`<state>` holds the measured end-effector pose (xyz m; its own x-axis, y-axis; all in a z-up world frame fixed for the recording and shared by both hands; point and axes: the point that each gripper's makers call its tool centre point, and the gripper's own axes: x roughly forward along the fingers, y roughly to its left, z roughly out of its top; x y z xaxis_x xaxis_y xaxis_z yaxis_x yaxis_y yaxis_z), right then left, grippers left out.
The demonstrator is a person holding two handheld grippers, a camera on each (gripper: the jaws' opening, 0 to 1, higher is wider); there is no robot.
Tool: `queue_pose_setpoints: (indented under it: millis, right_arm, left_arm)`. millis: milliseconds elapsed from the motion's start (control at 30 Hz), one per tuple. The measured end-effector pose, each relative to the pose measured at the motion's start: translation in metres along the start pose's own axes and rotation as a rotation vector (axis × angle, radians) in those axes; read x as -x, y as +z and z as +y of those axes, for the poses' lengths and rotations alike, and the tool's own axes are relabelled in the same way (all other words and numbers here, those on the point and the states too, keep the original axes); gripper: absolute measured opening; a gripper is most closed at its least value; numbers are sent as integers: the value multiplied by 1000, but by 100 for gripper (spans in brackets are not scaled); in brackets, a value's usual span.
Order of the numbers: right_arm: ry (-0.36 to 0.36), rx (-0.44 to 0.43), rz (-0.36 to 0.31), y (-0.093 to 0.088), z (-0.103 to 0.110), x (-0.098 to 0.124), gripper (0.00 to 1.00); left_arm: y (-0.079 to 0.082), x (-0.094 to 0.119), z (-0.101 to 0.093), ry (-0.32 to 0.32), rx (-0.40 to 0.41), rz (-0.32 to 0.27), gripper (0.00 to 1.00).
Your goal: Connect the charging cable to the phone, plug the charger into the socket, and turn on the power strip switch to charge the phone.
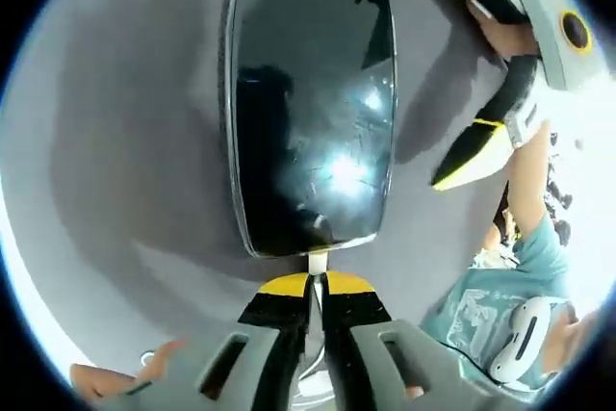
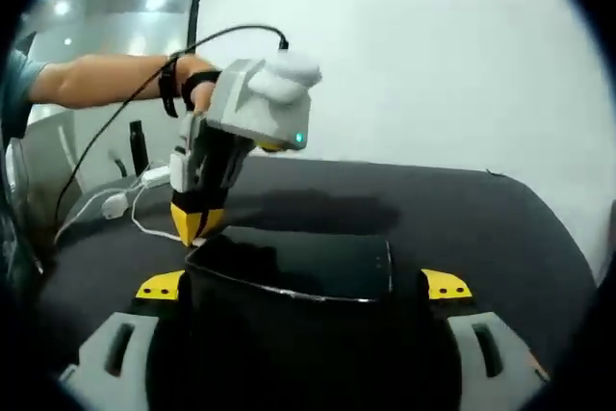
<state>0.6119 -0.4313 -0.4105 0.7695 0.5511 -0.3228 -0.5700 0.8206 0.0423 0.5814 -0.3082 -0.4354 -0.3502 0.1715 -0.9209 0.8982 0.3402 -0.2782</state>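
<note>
Left gripper view is looking along its own two jaws, which are rising from the bottom edge with their yellow-and-black tips drawn almost together; the left gripper [image 1: 316, 286] is pinching a small white connector [image 1: 317, 262] between those tips, and the connector is pressing against the near short edge of the phone [image 1: 313, 103]; the phone is lying screen up on the dark grey table [image 1: 125, 141], its black glass reflecting ceiling lights; a white cable [image 1: 313, 372] is running back between the jaws toward the camera; a person's fingers [image 1: 144, 372] are showing low on the left beside the gripper body; at the upper right the right gripper [image 1: 481, 146] is coming in, one yellow-edged black jaw lying beside the phone's long edge, with a hand [image 1: 505, 36] behind it.

Right gripper view is showing the phone [image 2: 289, 271] lying crosswise between its own jaws; the right gripper [image 2: 303, 288] is standing wide apart, a yellow tip on each side of the phone and each touching a long edge, so it is clamping the phone across its width; beyond it the left gripper [image 2: 197, 223] is pointing down at the phone's far left corner, held by a hand [image 2: 197, 84] wearing a dark strap; a black wire is arching from that gripper's top; the white cable [image 2: 106, 204] is trailing across the table [image 2: 481, 218] at the left.
</note>
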Motion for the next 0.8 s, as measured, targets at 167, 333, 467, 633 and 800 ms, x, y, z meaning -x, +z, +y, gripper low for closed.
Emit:
queue_pose_setpoints:
  millis: [167,333,467,633,800]
  right_arm:
    - [15,39,3,4,0,-15,93]
    - [12,49,13,4,2,-20,93]
    - [6,45,4,4,2,-20,93]
    - [12,22,-8,5,2,-18,93]
    - [-21,-34,-35,10,0,-20,93]
  left_arm:
    - [1,1,-1,5,-20,-11,1]
    - [3,2,2,39,-30,6,0]
    - [2,3,2,49,-39,-45,0]
    - [2,4,3,40,-56,-90,0]
    - [3,4,3,71,-61,-87,0]
